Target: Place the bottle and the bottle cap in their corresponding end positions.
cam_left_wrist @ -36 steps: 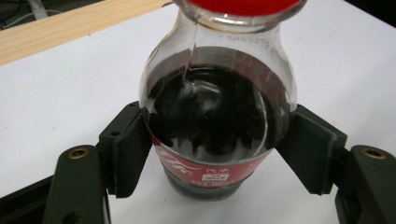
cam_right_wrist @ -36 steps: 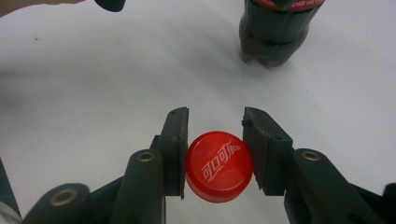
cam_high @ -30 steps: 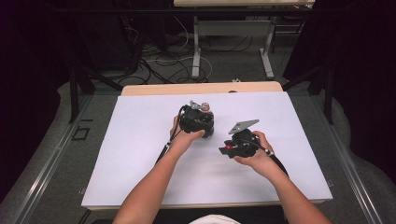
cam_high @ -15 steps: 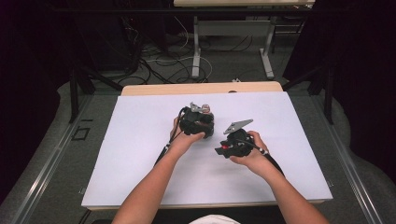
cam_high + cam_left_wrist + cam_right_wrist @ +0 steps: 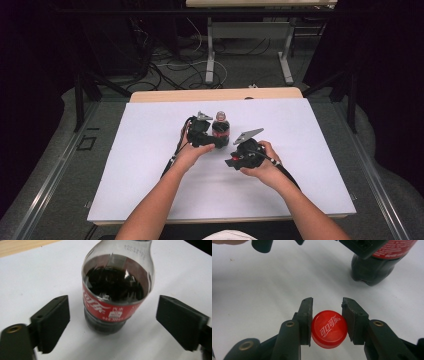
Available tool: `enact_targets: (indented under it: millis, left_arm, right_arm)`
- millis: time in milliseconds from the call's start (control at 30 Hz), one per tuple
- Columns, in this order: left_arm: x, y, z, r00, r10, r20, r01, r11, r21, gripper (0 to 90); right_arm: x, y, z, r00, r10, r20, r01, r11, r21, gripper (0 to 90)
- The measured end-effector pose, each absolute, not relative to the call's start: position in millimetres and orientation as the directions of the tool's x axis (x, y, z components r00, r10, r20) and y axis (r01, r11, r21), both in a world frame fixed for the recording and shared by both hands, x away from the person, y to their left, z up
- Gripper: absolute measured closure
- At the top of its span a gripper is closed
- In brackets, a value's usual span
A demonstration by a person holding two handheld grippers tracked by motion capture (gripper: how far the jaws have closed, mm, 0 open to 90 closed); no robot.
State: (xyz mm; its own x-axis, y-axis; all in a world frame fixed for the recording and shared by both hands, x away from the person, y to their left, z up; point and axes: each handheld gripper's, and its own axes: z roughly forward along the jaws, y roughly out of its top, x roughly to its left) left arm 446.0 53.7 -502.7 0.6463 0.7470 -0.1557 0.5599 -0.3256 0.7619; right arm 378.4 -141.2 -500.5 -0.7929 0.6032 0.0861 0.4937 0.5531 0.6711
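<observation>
Left gripper [image 5: 216, 144]: black body, grey three-cornered plate on top, black cable trailing along the forearm.
Right gripper [image 5: 231, 163]: black body, grey three-cornered plate, a small red mark near the front, black cable.
Jaws: flat black rectangular pads on black arms, brass-ringed screw holes at the pivots.
Arms: bare forearms, no sleeves.

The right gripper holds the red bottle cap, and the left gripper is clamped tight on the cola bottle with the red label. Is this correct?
Not quite. The left gripper is open: the left gripper view shows gaps between its pads and the clear plastic cola bottle; its jaws have just been opening. The right gripper does hold the red plastic cap.
</observation>
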Motion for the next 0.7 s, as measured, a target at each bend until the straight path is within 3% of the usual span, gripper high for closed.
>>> enact_targets:
  millis: [200,700]
  left_arm:
    - [436.4,65.8,-497.8,0.647,0.742,-0.179,0.571,-0.315,0.758,0.7]
    - [393.3,96.2,-492.1,0.638,0.746,-0.192,0.567,-0.286,0.773,0.7]
  right_arm:
    - [376.4,-130.9,-507.3,-0.791,0.604,0.095,0.496,0.544,0.677,61.3]
    - [371.0,-107.9,-525.7,-0.824,0.557,0.100,0.476,0.586,0.656,61.2]
